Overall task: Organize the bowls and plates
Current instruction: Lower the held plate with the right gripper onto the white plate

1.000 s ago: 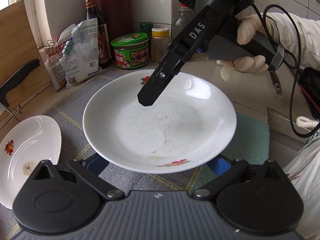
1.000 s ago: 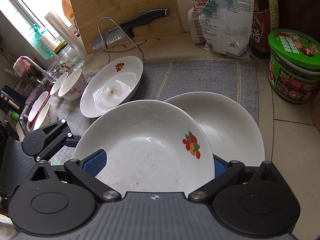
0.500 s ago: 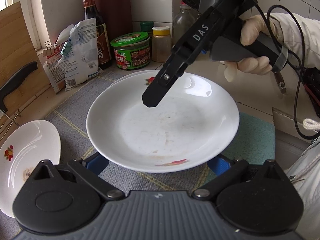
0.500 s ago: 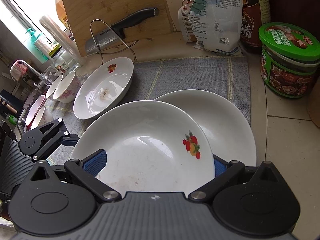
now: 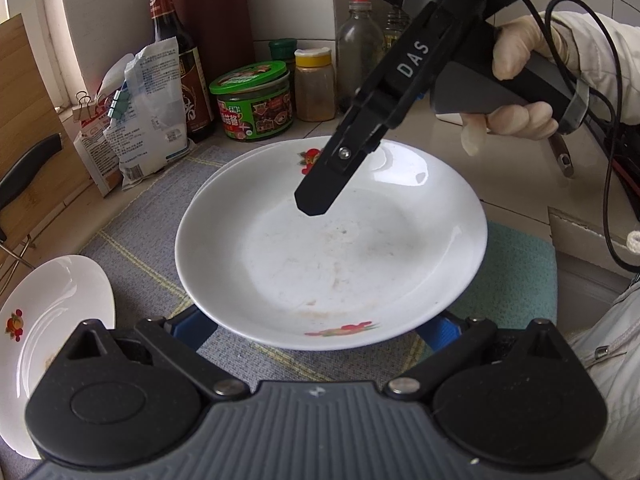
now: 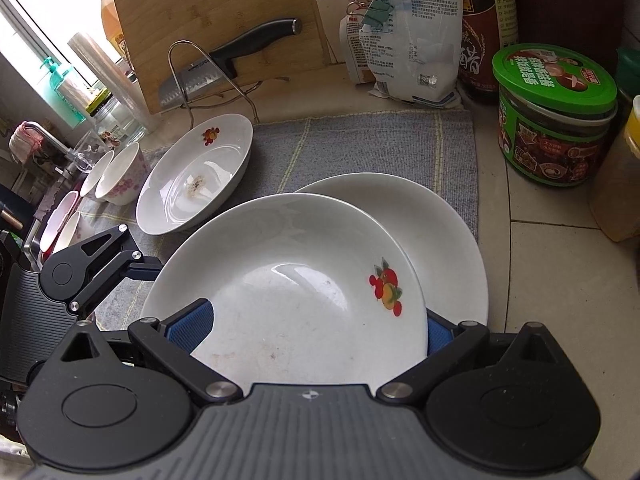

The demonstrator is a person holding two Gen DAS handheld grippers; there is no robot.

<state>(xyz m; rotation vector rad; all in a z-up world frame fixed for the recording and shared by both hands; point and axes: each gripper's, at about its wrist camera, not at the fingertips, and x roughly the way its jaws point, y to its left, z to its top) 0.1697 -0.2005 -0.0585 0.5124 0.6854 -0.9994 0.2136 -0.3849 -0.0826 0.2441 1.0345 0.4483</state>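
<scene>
Left gripper point(image 5: 316, 326) stands wide, its blue pads point(image 5: 192, 326) well apart, with the near rim of a white plate point(image 5: 332, 260) between them and hiding their tips; I cannot tell whether they touch it. Right gripper point(image 6: 316, 328) is wide too, and the same fruit-painted plate fills the gap between its pads from the opposite side. In the left wrist view one black finger of the right gripper hangs over the plate's far half, with a gloved hand point(image 5: 516, 92) on the handle behind it.

This plate sits on, or just over, a second white plate point(image 6: 440, 232), shifted a little off it so the lower rim shows at the far side. Both are over a grey woven mat point(image 6: 360, 148) on the tiled table point(image 6: 560, 280). Further along the mat lies a third fruit-painted plate point(image 6: 192, 176), stained in the middle, and beyond it small flowered bowls point(image 6: 120, 172).

At the back stand a green-lidded jar point(image 6: 556, 120), a dark sauce bottle point(image 6: 486, 20), a clipped bag point(image 6: 408, 40), and a knife point(image 6: 224, 64) against a wooden chopping board point(image 6: 216, 12).
</scene>
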